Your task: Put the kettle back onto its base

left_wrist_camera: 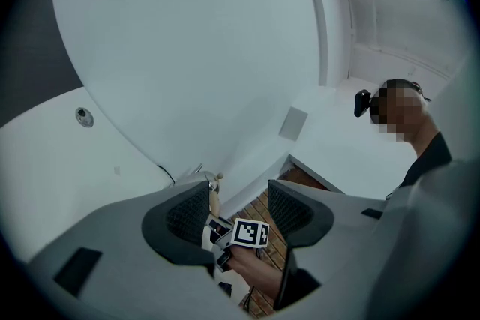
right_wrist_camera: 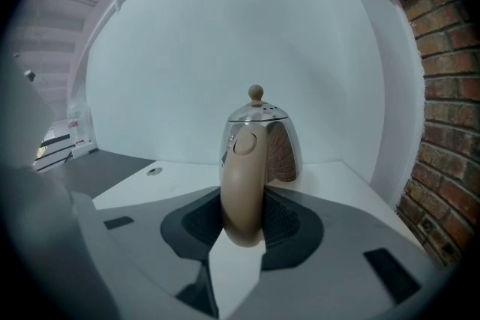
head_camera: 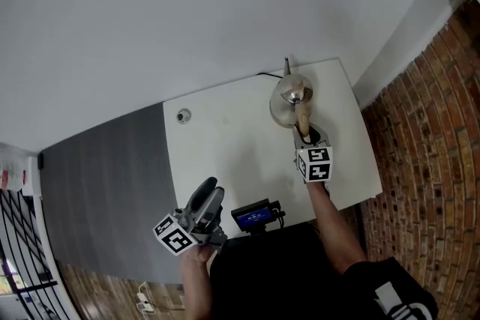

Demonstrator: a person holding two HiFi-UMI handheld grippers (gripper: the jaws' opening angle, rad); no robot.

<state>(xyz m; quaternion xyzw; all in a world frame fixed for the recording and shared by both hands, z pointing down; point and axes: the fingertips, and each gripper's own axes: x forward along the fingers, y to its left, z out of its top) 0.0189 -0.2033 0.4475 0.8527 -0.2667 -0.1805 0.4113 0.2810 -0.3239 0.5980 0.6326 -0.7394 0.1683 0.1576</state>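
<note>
Clamped on the kettle handle [right_wrist_camera: 243,176], the right hand-held gripper [right_wrist_camera: 244,210] should hold the kettle [right_wrist_camera: 281,146] upright and settle it squarely.

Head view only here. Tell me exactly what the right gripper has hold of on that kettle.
Observer: The right gripper view shows the right gripper closed on the kettle's beige handle, which is clamped from both sides.
Operator: Now report the left gripper's jaws.
Observer: In the left gripper view, the left gripper has its jaws apart, with nothing between them.
Operator: Describe the lid.
Observer: It is shiny metal, with a small round beige knob standing upright on top.
</note>
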